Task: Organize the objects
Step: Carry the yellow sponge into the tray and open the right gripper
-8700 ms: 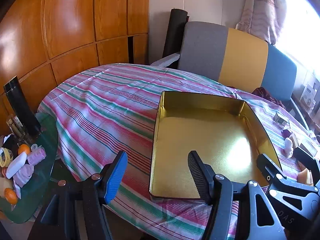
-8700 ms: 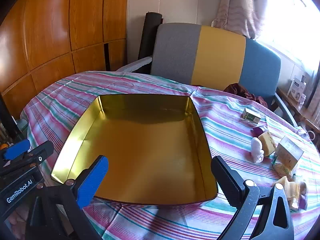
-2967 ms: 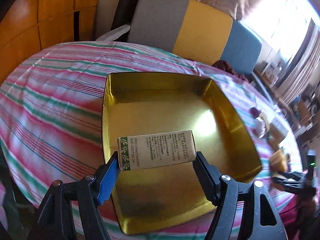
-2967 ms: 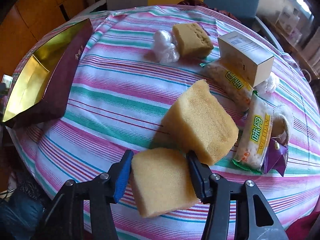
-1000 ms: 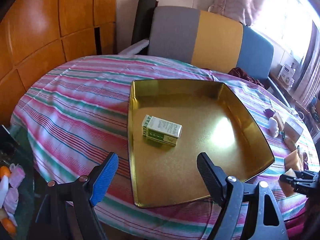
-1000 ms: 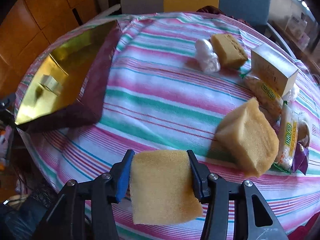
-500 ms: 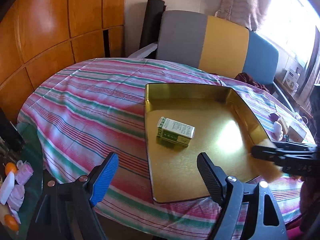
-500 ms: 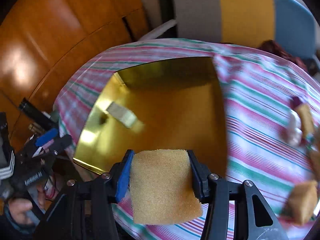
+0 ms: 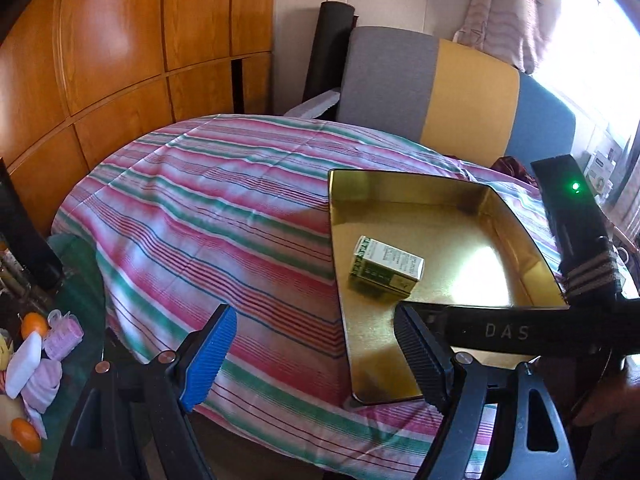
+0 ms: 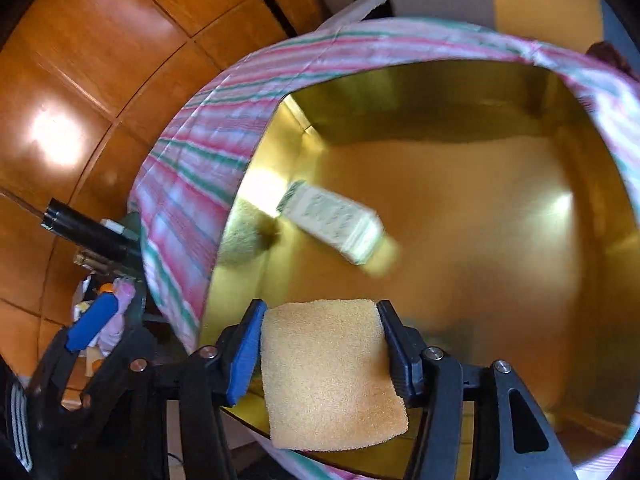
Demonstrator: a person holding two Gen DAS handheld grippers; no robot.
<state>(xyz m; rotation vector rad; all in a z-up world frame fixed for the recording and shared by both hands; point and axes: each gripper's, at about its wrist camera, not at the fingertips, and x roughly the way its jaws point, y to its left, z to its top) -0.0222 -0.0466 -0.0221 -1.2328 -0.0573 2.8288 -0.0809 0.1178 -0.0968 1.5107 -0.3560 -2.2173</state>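
Observation:
A shallow gold tray (image 9: 516,226) sits on the striped tablecloth, and it also shows in the right wrist view (image 10: 540,208). A small green and white box (image 9: 386,270) lies inside it, blurred in the right wrist view (image 10: 334,216). My right gripper (image 10: 320,338) is shut on a yellow sponge block (image 10: 328,372) and holds it above the tray's near edge. My left gripper (image 9: 312,354) is open and empty, off the tray's left front corner. The right gripper's black body (image 9: 520,330) crosses the tray in the left wrist view.
A striped tablecloth (image 9: 208,216) covers the round table. A grey, yellow and blue chair (image 9: 440,92) stands behind it. A green glass side table (image 9: 80,292) at the lower left holds oranges and small items. Wood-panelled wall (image 9: 120,40) lies at the left.
My right gripper has carried the sponge from the table's right side over the tray. Earlier, my left gripper set the box in the tray, opened and drew back left.

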